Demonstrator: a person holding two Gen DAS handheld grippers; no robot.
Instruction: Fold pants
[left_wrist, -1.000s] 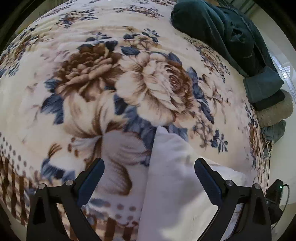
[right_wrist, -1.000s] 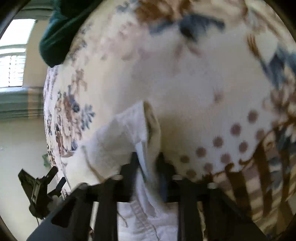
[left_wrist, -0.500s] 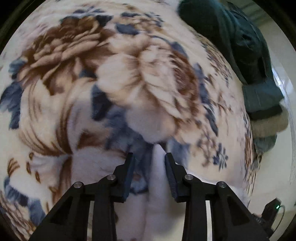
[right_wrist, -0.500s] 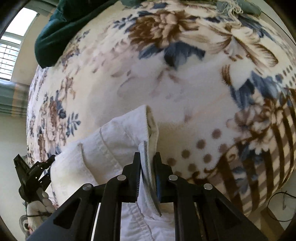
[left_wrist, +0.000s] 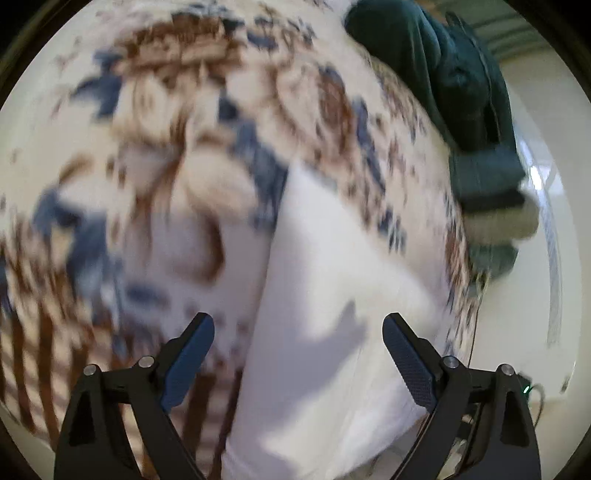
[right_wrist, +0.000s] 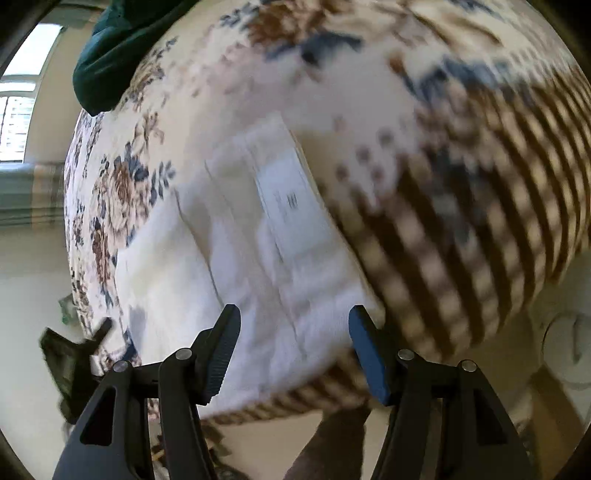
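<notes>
White pants (left_wrist: 325, 295) lie folded lengthwise on a flowered blanket (left_wrist: 207, 122), seen blurred in the left wrist view. My left gripper (left_wrist: 298, 332) hovers over them, jaws opening, nothing pressed between the blue pads. In the right wrist view the waist end of the pants (right_wrist: 236, 251) lies flat with a white label (right_wrist: 291, 203) facing up. My right gripper (right_wrist: 294, 326) is above it, jaws opening, and the cloth has dropped free of the pads.
A dark green garment (left_wrist: 443, 74) and a stack of folded clothes (left_wrist: 491, 199) sit at the blanket's far right edge. The striped blanket border (right_wrist: 461, 240) hangs over the bed edge above the floor (right_wrist: 258, 439). The other gripper (right_wrist: 70, 365) shows at lower left.
The left gripper shut on the pant leg, then opened wide and drew back. The right gripper let go of the waistband, which now lies flat with its label up.
</notes>
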